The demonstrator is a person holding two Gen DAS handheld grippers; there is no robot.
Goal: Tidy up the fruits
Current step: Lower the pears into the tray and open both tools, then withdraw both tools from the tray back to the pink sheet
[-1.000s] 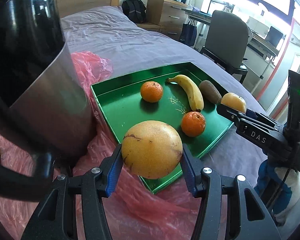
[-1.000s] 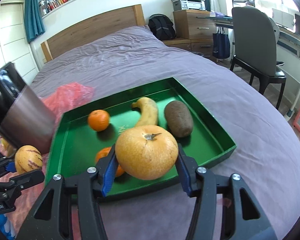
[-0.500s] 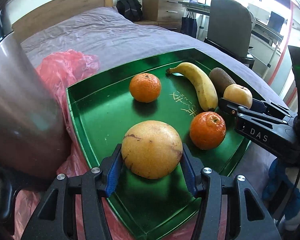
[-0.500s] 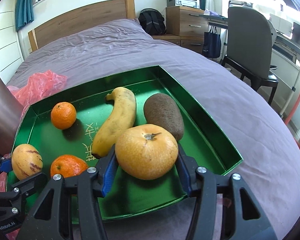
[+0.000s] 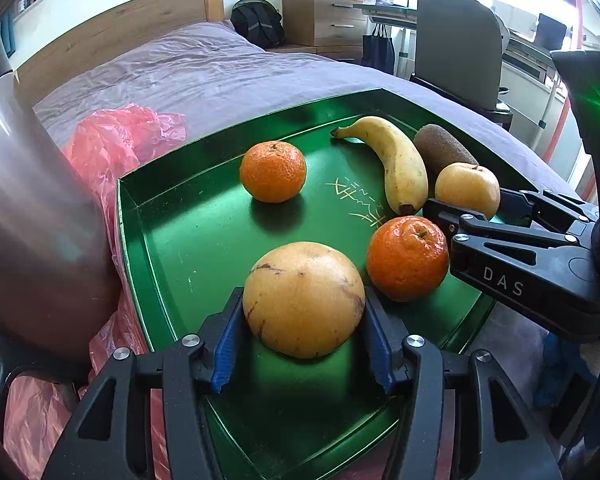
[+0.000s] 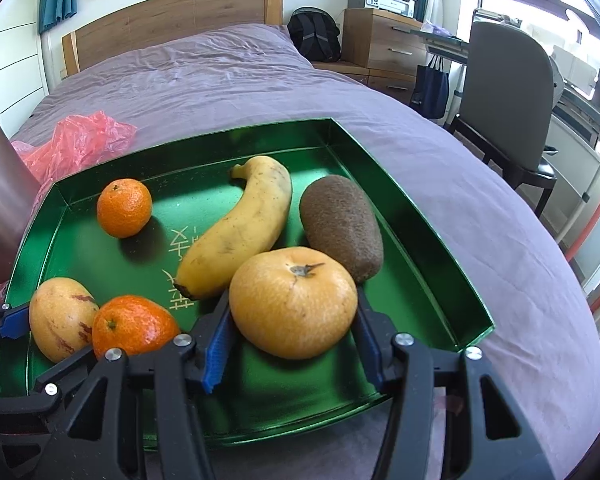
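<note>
A green tray (image 5: 168, 240) (image 6: 428, 248) lies on the purple bed. In it are a banana (image 5: 396, 160) (image 6: 244, 224), a brown kiwi (image 5: 440, 146) (image 6: 340, 224) and two mandarins (image 5: 273, 171) (image 5: 407, 258). My left gripper (image 5: 302, 338) is shut on a yellow streaked melon (image 5: 304, 298) low over the tray's near part. My right gripper (image 6: 292, 340) is shut on a yellow-orange pear-like fruit (image 6: 294, 302) low over the tray beside the kiwi; this fruit also shows in the left wrist view (image 5: 467, 189).
A red plastic bag (image 5: 116, 140) (image 6: 80, 140) lies left of the tray. A shiny metal container (image 5: 32, 208) stands at the left. A chair (image 6: 508, 92), drawers and a backpack stand beyond the bed on the right.
Both grippers have moved forward and down over the tray with their fruits. The tray and its fruits look closer in both views.
</note>
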